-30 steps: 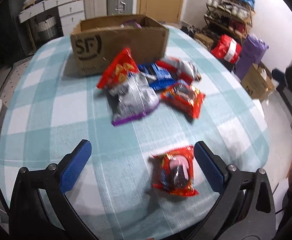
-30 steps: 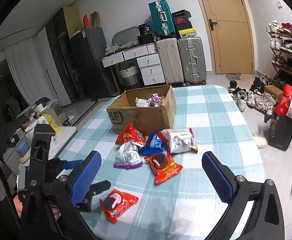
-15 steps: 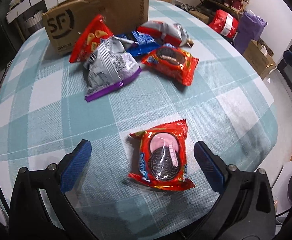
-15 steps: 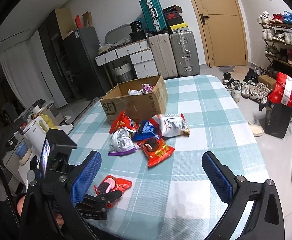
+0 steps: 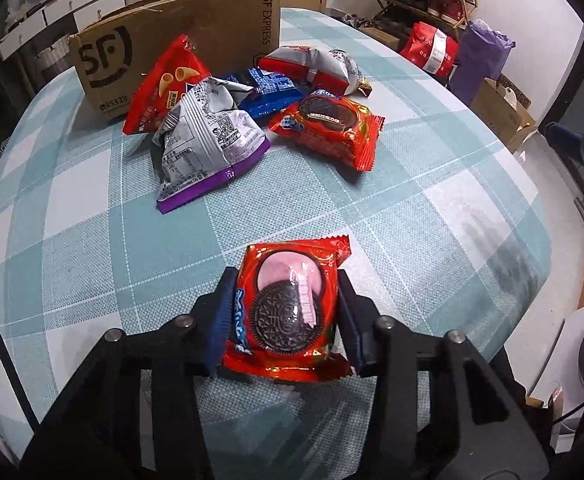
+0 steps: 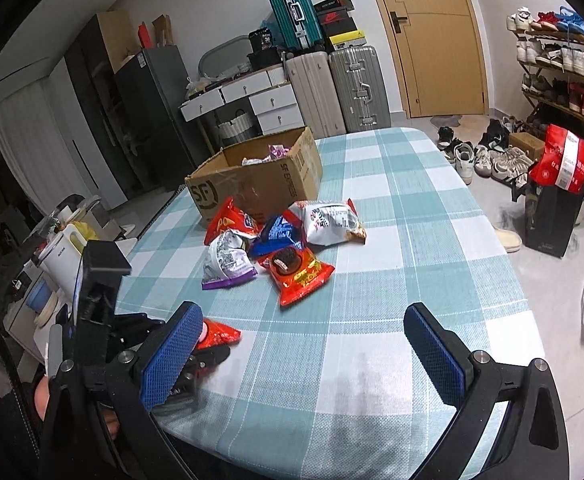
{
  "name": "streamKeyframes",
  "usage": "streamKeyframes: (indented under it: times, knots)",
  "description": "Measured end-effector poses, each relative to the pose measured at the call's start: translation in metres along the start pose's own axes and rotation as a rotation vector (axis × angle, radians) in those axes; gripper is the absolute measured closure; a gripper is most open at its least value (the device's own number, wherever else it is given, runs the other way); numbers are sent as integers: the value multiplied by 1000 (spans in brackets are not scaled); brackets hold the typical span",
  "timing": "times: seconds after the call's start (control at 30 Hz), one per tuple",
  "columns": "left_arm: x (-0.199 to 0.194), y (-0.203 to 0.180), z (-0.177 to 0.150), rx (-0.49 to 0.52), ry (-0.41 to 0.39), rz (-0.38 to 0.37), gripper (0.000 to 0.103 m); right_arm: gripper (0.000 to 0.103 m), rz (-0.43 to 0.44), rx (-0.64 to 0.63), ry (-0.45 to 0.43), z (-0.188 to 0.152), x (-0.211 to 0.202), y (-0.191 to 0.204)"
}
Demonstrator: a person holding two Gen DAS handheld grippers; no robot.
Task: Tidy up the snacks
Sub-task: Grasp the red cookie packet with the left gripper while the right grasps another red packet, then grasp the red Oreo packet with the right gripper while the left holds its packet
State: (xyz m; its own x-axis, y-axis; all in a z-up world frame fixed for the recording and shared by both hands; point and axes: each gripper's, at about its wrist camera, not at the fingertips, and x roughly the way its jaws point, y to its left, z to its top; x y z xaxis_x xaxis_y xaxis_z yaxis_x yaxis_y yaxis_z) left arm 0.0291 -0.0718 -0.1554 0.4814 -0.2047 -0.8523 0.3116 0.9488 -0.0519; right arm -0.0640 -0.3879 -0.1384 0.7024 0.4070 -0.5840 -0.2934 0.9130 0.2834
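Note:
My left gripper point(image 5: 285, 312) is shut on a red Oreo packet point(image 5: 287, 308) at the near edge of the checked table; the packet also shows in the right wrist view point(image 6: 215, 334), partly hidden. A pile of snacks lies ahead: a second red Oreo packet point(image 5: 330, 128), a silver and purple bag point(image 5: 207, 148), a red chip bag point(image 5: 163, 88), a blue packet point(image 5: 267, 92) and a silver and red bag point(image 5: 312, 68). The SF cardboard box point(image 5: 179, 36) stands behind them, holding some snacks point(image 6: 271, 154). My right gripper point(image 6: 304, 354) is open and empty above the table's near edge.
The table point(image 6: 392, 208) carries a teal checked cloth. Suitcases point(image 6: 352, 88), white drawers point(image 6: 263, 104) and a door stand at the back. A shoe rack point(image 6: 560, 68) and bags point(image 6: 560, 168) are on the floor at the right. A kettle point(image 6: 63, 256) sits left.
My left gripper moved down and forward to the lone red Oreo packet and closed on it. The right gripper stayed open, with its view shifting slightly.

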Motion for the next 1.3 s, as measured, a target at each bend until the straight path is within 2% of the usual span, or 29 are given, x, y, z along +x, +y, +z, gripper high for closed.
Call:
streamKeyframes:
  times: [0.33,0.7,1.3]
  knots:
    - [-10,9,-3,-15,-15,3,60,1,20,-14,5,-1,10,2]
    - [-22,29,0,-60,-39,-2,61,1,13,-4,51,0,31,-2]
    - [-27,97,5,-234,-48,-40,61,1,26,-33,187,13,119,-13]
